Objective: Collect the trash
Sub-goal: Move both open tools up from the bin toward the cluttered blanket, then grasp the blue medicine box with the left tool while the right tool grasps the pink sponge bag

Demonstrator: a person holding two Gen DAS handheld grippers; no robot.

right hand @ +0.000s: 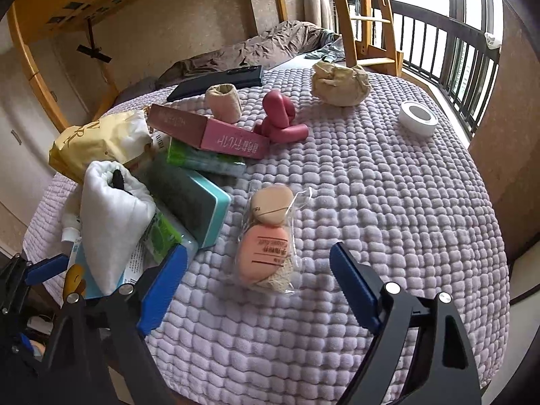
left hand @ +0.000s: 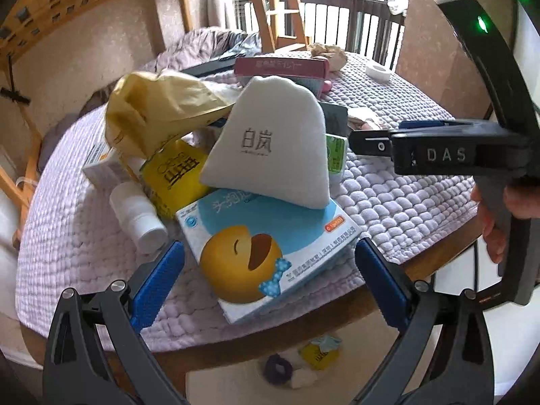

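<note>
A heap of packaging lies on a table with a lilac quilted cloth (right hand: 388,202). My left gripper (left hand: 270,266) is open, its blue pads either side of a blue box with a yellow smiling face (left hand: 266,249). A white pouch (left hand: 273,145) leans on that box. A yellow crumpled bag (left hand: 158,114), a yellow box (left hand: 175,179) and a white bottle (left hand: 138,216) lie beside it. My right gripper (right hand: 260,270) is open, just in front of a clear packet of makeup sponges (right hand: 266,236).
A pink box (right hand: 209,131), a teal tin (right hand: 202,202), a red rubber dog (right hand: 283,118), a crumpled brown paper ball (right hand: 341,84), a tape roll (right hand: 418,118) and a black phone (right hand: 219,81) lie on the cloth. Small scraps lie on the floor (left hand: 303,361).
</note>
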